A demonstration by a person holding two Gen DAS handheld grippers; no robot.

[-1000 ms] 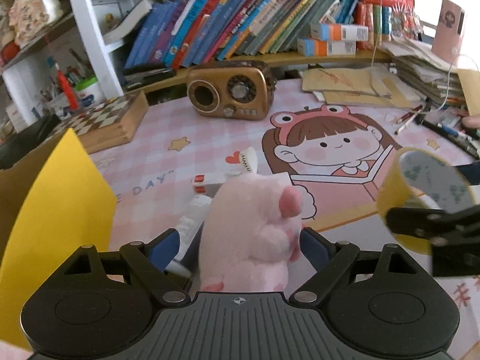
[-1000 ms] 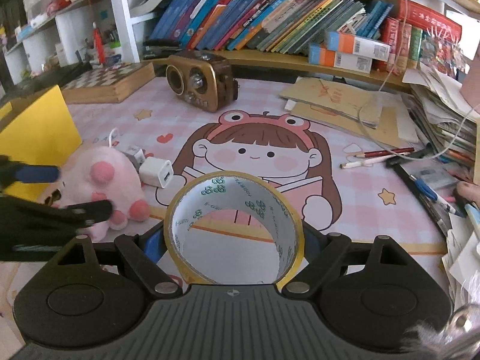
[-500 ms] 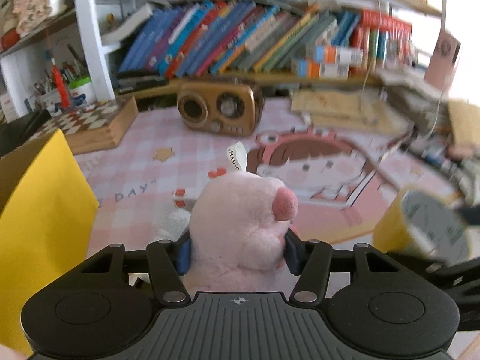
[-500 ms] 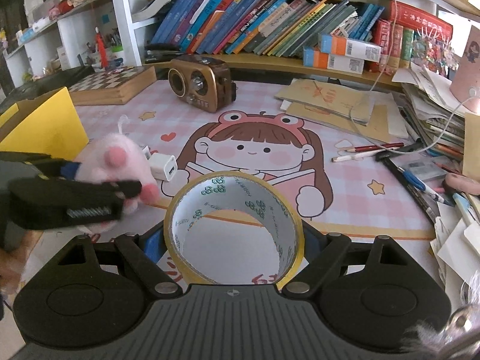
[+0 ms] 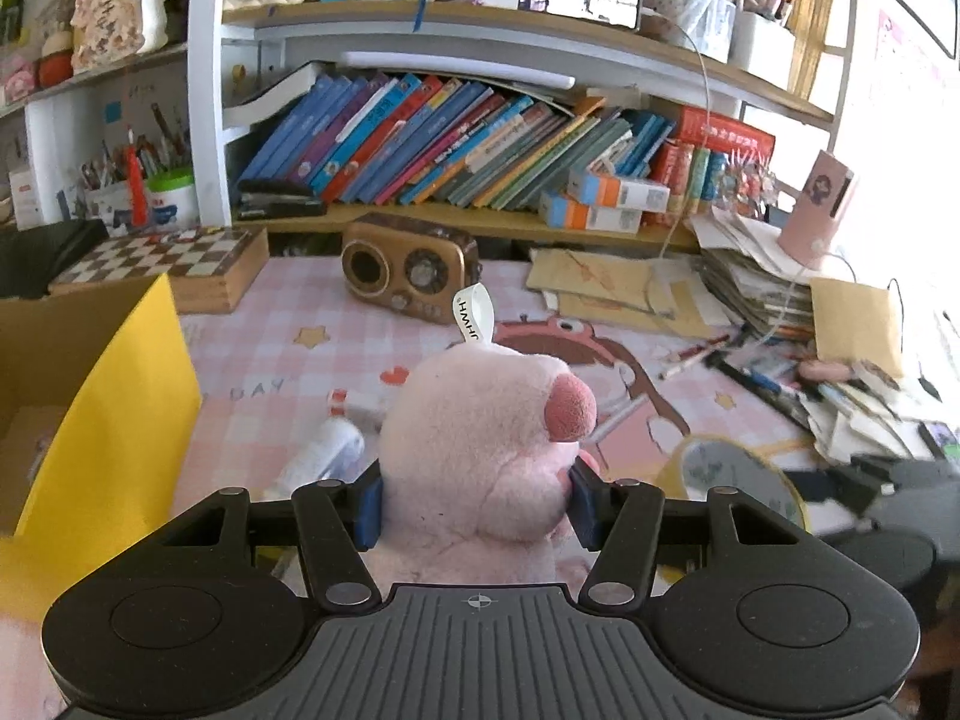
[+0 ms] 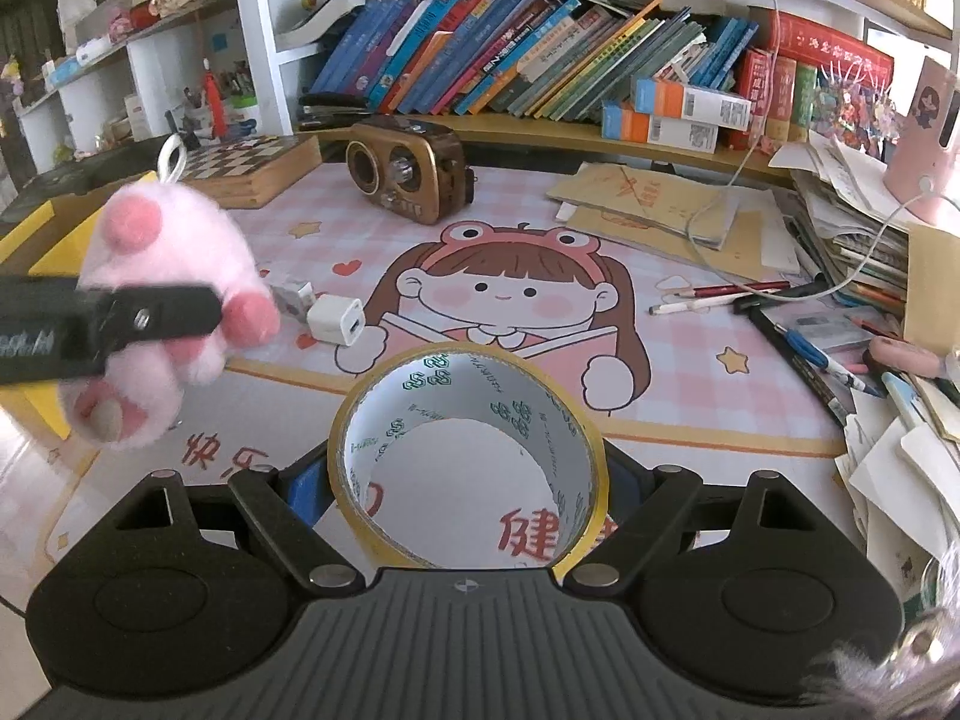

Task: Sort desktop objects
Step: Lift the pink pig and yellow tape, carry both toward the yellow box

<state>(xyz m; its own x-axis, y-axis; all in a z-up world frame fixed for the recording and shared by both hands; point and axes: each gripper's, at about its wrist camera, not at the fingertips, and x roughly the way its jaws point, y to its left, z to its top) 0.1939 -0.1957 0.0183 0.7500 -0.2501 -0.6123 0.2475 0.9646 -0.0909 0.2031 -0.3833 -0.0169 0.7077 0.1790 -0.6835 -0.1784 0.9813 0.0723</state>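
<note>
Item: we hold plush (image 5: 480, 456) clenched in left claw (image 5: 477, 498), box (image 5: 114, 396) just left; right claw (image 6: 462, 492) grasps tape (image 6: 468, 450).

A pink checked desk mat (image 6: 690, 372) is spread over the desk. White shelves (image 5: 207, 90) packed with books (image 5: 456, 144) are seen at the far side. Bright light is let in at the right.

The left tongs (image 5: 477, 501) clamp a pink plush toy (image 5: 480, 450) above the tabletop (image 5: 288, 360); a yellow box flap (image 5: 114, 414) stands at left, a tape roll (image 5: 738, 474) at right.
</note>
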